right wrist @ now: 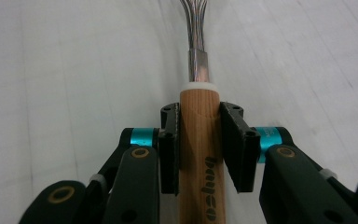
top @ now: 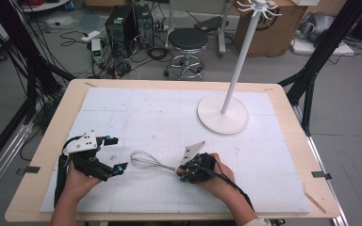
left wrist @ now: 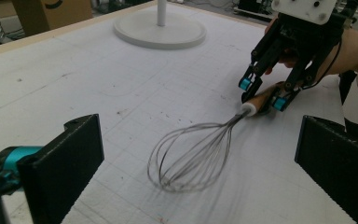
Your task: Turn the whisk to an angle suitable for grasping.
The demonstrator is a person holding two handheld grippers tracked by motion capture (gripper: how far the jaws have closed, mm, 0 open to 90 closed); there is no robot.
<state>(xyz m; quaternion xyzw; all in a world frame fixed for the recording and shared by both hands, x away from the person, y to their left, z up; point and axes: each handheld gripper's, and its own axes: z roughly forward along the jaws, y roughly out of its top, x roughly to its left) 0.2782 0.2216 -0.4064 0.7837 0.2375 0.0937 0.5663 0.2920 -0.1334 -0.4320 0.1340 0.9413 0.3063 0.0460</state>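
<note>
Your right gripper pinches the whisk by its wooden handle, low centre of the high view, wires on the mat; left gripper gapes wide, holding nothing, so a lift may let the head-heavy whisk swivel or slip.

a light wooden table topped with a white gridded mat takes up the lower centre of the frame, on a grey floor. at the upper centre stands a round black-cushioned stool on a chrome base, with black computer towers and tangled cables to its left. a brown cardboard box sits at the upper right. black metal frame struts slant down at both upper sides
</note>
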